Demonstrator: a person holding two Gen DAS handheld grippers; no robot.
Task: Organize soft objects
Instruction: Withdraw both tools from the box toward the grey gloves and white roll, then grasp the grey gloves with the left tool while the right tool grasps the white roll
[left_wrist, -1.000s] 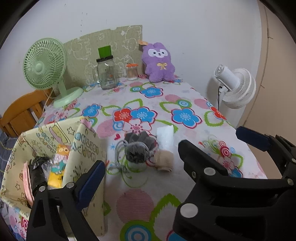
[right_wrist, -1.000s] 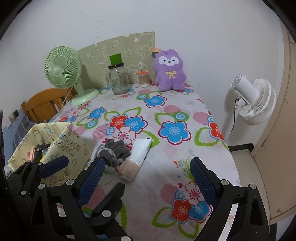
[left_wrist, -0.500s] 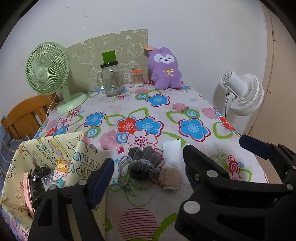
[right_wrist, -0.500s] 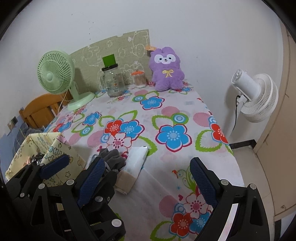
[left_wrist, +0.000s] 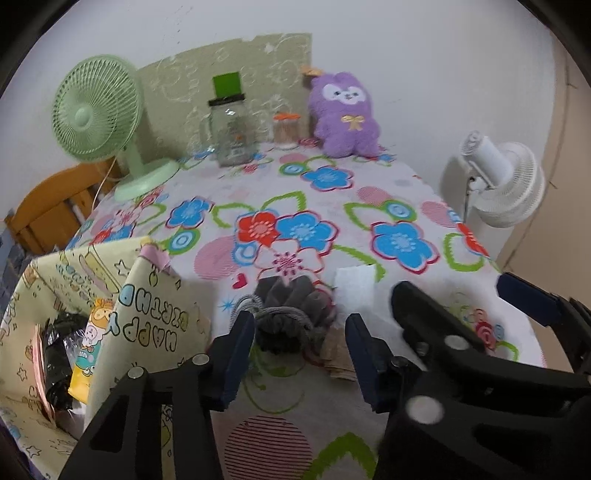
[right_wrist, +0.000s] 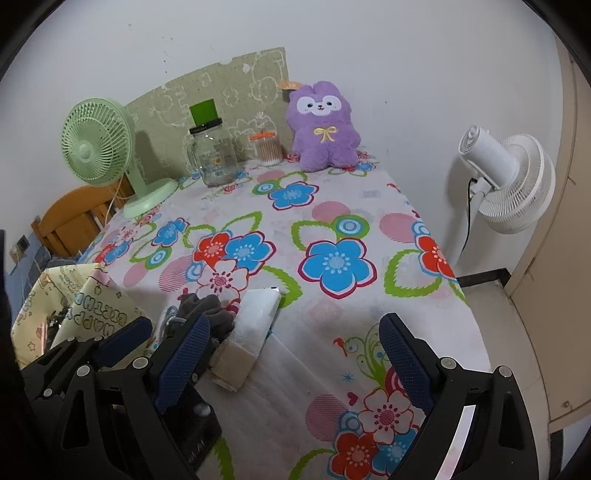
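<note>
a few items sit in the fabric bin, the grey pouch and tissue pack remain, and both the left gripper and right gripper hang spread and empty.

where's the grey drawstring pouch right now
In the left wrist view the grey pouch lies on the flowered tablecloth near its front edge, between the yellow bag and the white packet.

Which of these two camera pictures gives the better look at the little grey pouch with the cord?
The left wrist view. There the grey pouch lies nearly whole between the left gripper fingers, cord and folds showing. In the right wrist view, the pouch is partly hidden behind a gripper finger.
</note>
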